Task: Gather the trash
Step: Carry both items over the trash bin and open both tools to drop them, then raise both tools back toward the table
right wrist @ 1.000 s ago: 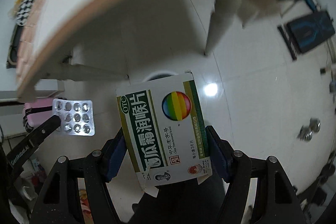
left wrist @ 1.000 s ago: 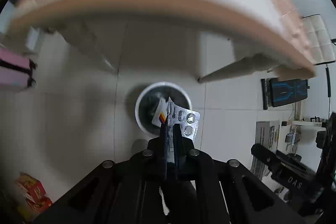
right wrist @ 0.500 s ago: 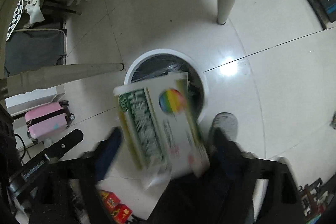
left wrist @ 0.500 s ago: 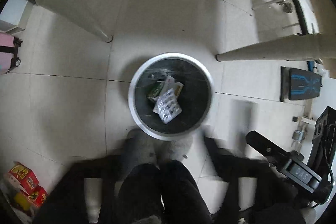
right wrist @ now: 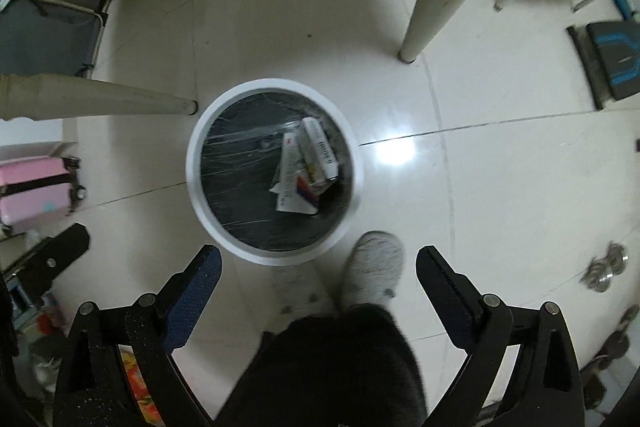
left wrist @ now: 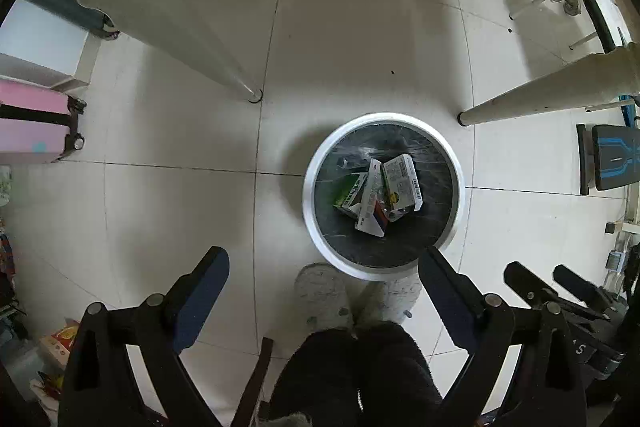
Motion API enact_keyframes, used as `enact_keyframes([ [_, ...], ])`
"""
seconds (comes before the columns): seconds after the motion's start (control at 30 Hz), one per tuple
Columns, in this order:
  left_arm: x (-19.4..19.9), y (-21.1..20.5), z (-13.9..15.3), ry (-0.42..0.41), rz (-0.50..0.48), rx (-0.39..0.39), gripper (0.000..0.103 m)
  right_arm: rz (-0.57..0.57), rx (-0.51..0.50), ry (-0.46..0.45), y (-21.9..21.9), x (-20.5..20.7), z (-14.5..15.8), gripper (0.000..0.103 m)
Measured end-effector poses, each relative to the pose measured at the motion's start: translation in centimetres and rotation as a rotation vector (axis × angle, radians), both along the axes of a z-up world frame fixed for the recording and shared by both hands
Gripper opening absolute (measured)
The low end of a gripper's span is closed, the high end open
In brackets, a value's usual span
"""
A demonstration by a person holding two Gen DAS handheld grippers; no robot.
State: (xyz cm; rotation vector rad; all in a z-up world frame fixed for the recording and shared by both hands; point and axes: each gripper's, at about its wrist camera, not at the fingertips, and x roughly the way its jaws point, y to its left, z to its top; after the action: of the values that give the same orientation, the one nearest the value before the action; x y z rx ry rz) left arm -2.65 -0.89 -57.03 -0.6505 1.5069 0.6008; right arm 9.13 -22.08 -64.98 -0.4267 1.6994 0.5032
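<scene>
A round white trash bin [left wrist: 308, 195] with a black liner stands on the tiled floor; it also shows in the right wrist view [right wrist: 192, 167]. Several medicine boxes [left wrist: 380, 195] lie inside it, seen too in the right wrist view [right wrist: 308, 167]. My left gripper [left wrist: 324, 263] is open and empty above the floor, with the bin ahead and slightly to the right. My right gripper [right wrist: 318, 259] is open and empty, just short of the bin's near rim.
Two white table legs [left wrist: 208, 55] [left wrist: 540, 99] flank the bin. A pink suitcase [left wrist: 32, 127] stands at the left, a black and blue bench [left wrist: 612, 159] at the right. The person's slippered feet [left wrist: 320, 291] and dark trousers are below the grippers.
The left gripper let go of the blister pack and the right gripper let go of the green and white medicine box. Both jaws opened wide, and both views dropped below the table edge.
</scene>
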Motion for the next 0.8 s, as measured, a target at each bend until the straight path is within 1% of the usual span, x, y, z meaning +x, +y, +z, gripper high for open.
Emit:
enact_keyframes([
  [0.13, -0.6, 0.0, 2.0, 0.001, -0.012, 0.029, 0.097, 0.026, -0.016, -0.043, 0.1, -0.3, 2.7, 0.099],
  [0.23, -1.1, -0.1, 3.7, -0.003, -0.01, 0.034, 0.097, 0.045, -0.013, -0.052, 0.2, -0.8, 5.1, 0.099],
  [0.37, -1.8, -0.6, 6.7, -0.01, -0.018, 0.049, 0.097, 0.069, -0.003, -0.074, 0.4, -1.6, 9.2, 0.099],
  [0.5, -2.7, -1.1, 10.7, -0.027, -0.021, 0.056, 0.097, 0.078, 0.008, -0.086, 0.4, -2.5, 13.9, 0.099],
  [0.57, -3.1, -1.3, 12.7, -0.035, -0.023, 0.062, 0.097, 0.081, 0.018, -0.089, 0.4, -3.0, 16.8, 0.099],
  [0.67, -3.8, -1.5, 16.4, -0.06, -0.026, 0.071, 0.097, 0.081, 0.03, -0.1, 0.4, -3.6, 20.8, 0.099],
  [0.77, -4.1, -1.6, 20.3, -0.091, -0.033, 0.09, 0.097, 0.073, 0.048, -0.119, 0.5, -4.1, 25.7, 0.099],
  [0.8, -4.1, -1.6, 21.7, -0.104, -0.035, 0.096, 0.097, 0.069, 0.053, -0.123, 0.6, -4.3, 26.8, 0.099],
])
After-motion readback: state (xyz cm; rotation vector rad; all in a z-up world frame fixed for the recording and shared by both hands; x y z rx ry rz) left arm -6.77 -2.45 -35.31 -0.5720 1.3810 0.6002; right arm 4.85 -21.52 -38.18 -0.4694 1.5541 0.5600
